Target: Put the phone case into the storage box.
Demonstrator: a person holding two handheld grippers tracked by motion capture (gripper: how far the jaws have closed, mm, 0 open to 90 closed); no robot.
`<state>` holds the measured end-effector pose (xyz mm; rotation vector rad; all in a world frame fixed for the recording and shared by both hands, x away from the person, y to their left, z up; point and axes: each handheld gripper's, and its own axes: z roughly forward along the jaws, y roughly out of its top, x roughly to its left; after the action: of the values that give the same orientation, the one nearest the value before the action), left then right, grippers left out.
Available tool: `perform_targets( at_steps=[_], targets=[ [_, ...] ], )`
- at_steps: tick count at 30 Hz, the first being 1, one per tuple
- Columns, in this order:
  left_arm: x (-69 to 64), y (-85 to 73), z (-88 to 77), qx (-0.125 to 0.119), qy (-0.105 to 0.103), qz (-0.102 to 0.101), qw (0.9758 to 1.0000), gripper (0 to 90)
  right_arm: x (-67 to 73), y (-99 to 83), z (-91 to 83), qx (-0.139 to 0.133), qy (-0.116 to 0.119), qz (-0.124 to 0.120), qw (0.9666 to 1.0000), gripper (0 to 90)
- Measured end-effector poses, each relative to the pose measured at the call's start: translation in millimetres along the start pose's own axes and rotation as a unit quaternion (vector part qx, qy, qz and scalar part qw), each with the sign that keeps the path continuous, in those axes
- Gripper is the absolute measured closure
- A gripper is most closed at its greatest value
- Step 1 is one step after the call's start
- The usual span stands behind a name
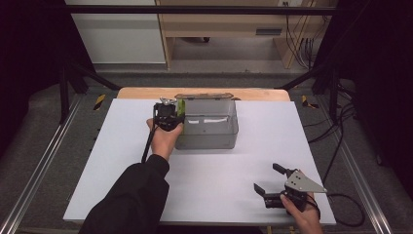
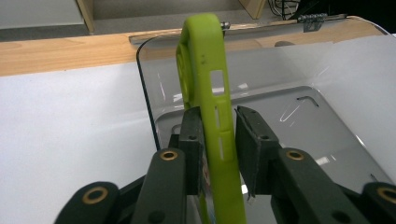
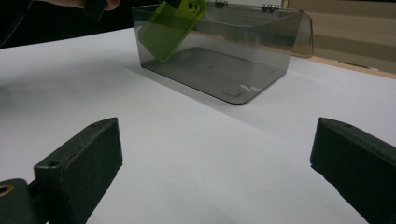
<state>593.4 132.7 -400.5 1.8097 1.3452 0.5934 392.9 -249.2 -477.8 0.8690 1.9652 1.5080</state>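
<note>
Lime-green phone case (image 2: 211,116) is seen on edge between the jaws of the left gripper (image 2: 219,135), over the left end of a smoky transparent plastic box (image 1: 207,124); one pad lies against the case, a slight gap is seen at the other, so the jaws stand loosened around it rather than clamped. From the right gripper view the case (image 3: 170,28) is shown tilted, its lower part already inside the box (image 3: 219,56) behind the tinted wall. A white sheet (image 1: 243,165) covers the wooden table (image 1: 146,92), whose bare far edge is left exposed; grey carpet, metal rails, a pale wooden desk and hanging cables are seen beyond. No readable writing or brand is visible. The right gripper (image 1: 270,183) is held at the near right of the sheet, well apart from the box, its jaws spread wide with nothing between them. A small bent mark on the box floor is revealed by the left gripper view alone, while the hinged lid folded back behind the box is shown by the other views.
</note>
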Motion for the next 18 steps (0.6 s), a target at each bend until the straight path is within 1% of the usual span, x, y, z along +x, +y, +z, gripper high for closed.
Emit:
perform_targets(
  at_steps=[3,8,15,18],
  targets=[
    [0.6,-0.4,0.8,-0.001,0.004,0.003,1.0000,69.8,0.0,0.0,0.1,-0.001,0.001,0.000,1.0000,2.4],
    [4.8,-1.9,2.6,-0.003,0.011,0.004,0.9999,69.5,0.2,0.1,-0.1,0.000,0.001,0.000,1.0000,2.4],
    [6.0,-3.0,4.8,-0.004,0.006,0.011,0.9999,69.7,0.3,0.0,0.0,0.000,0.001,0.001,1.0000,2.4],
    [6.7,-3.6,6.5,-0.003,0.001,0.014,0.9999,69.4,0.3,0.0,0.0,0.000,0.001,0.001,1.0000,2.4]
  ],
)
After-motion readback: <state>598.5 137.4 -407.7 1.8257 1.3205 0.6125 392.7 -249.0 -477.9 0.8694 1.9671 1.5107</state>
